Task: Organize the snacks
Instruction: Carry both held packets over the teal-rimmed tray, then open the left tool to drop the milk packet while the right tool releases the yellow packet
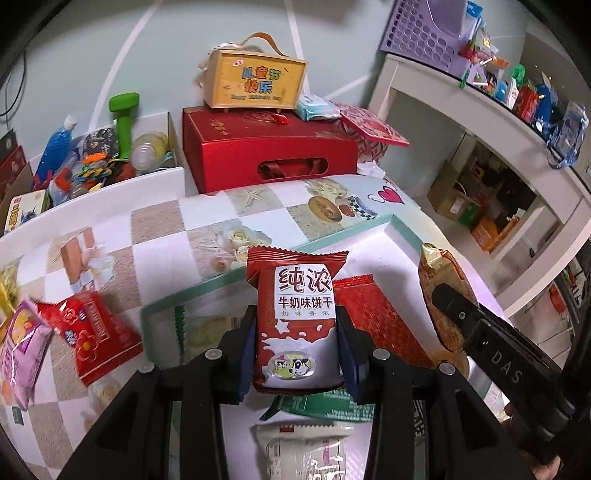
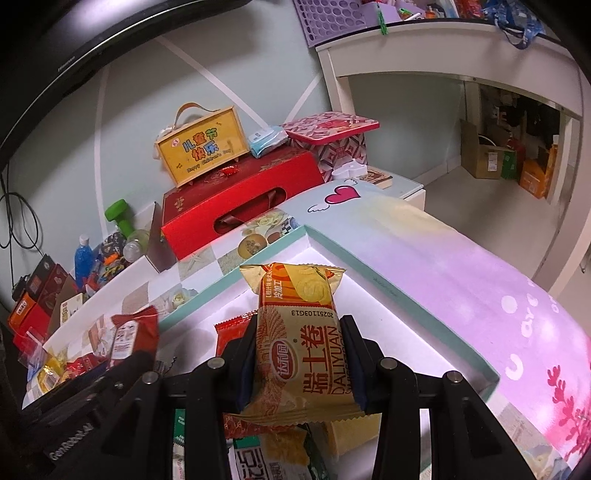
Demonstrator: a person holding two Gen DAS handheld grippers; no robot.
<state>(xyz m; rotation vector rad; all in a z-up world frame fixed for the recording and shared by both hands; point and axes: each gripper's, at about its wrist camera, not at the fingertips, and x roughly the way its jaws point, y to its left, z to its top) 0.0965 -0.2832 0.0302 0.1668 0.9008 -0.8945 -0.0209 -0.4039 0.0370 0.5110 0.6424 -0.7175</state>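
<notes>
The table (image 1: 155, 229) has a cloth with squares and small pictures of flowers and a starfish. The wall behind it is pale green with white lines.

Far left on the table, in the left wrist view, lie a purple snack bag (image 1: 20, 350) and a red snack bag with flowers (image 1: 92, 332). Behind them is a white bin (image 1: 110, 181) full of mixed things, with a blue bottle (image 1: 55, 147) and a green dumbbell (image 1: 123, 122) poking up.

In the middle, at the back, is a big red gift box (image 1: 269, 155). A yellow box with a handle (image 1: 258, 81) sits on top of it. A pale blue pack (image 1: 316, 109) lies just beside the yellow box.

In front is a shallow white box with a green rim (image 1: 369, 225), and snacks lie in it. The left gripper (image 1: 297, 339) is closed on a red milk biscuit bag (image 1: 295, 321), with a finger pressing on each side. The bag is held up over the box. A flat red packet (image 1: 376, 321) lies in the box just right of it, and a white packet (image 1: 303, 450) lies below the gripper.

The right gripper (image 2: 301, 362) squeezes a gold egg roll bag (image 2: 299, 339) from both sides, also over the box. More packets lie under it, partly hidden.

To the right, a pink and purple cloth (image 2: 480, 295) covers the surface beside the box. A white shelf (image 1: 480, 110) stands on the right, with small toys along the top and a purple basket (image 1: 424, 33). Brown cardboard boxes (image 2: 487, 155) sit on the floor under it.
</notes>
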